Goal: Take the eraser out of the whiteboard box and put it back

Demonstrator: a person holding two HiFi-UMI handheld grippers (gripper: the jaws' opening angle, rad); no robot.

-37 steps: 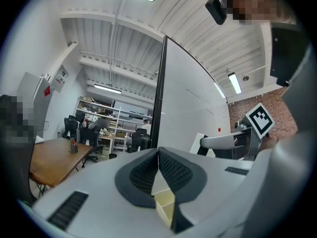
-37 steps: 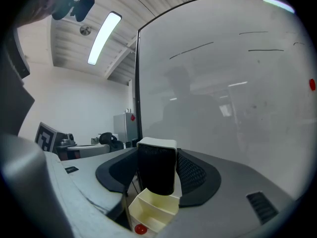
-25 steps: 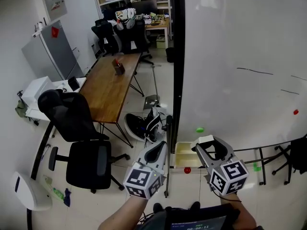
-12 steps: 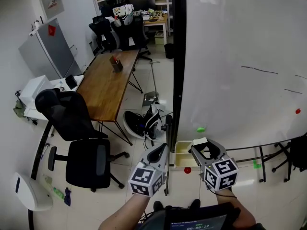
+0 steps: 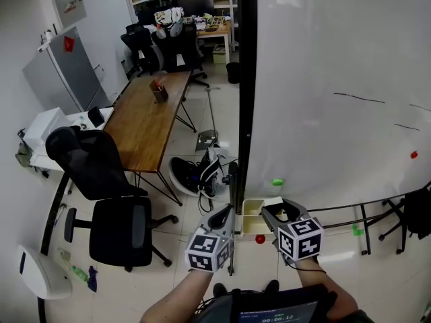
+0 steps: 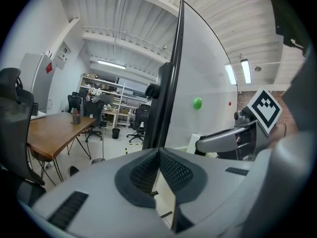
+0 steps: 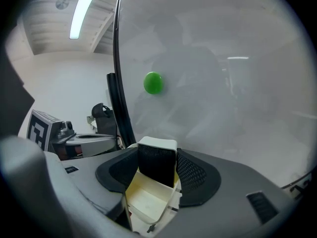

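Observation:
The eraser (image 7: 157,162), a white block with a black felt face, is pinched between the jaws of my right gripper (image 7: 157,171). It hangs just above the open cream whiteboard box (image 7: 147,201) fixed at the lower left corner of the whiteboard (image 5: 337,79). In the head view the eraser (image 5: 273,201) and right gripper (image 5: 273,208) sit at the right edge of the box (image 5: 253,217). My left gripper (image 5: 223,215) floats left of the box by the board's black frame; its jaws (image 6: 159,155) are pressed together with nothing between them.
A green magnet (image 5: 277,182) sticks to the board above the box, a red one (image 5: 260,239) shows below it. A wooden table (image 5: 148,123), black office chairs (image 5: 118,214) and a heap of bags (image 5: 199,173) stand to the left. Board legs (image 5: 367,227) cross the floor at right.
My right gripper has come down and leftward with the eraser, from right of the box to just above it. The left gripper stayed beside the frame.

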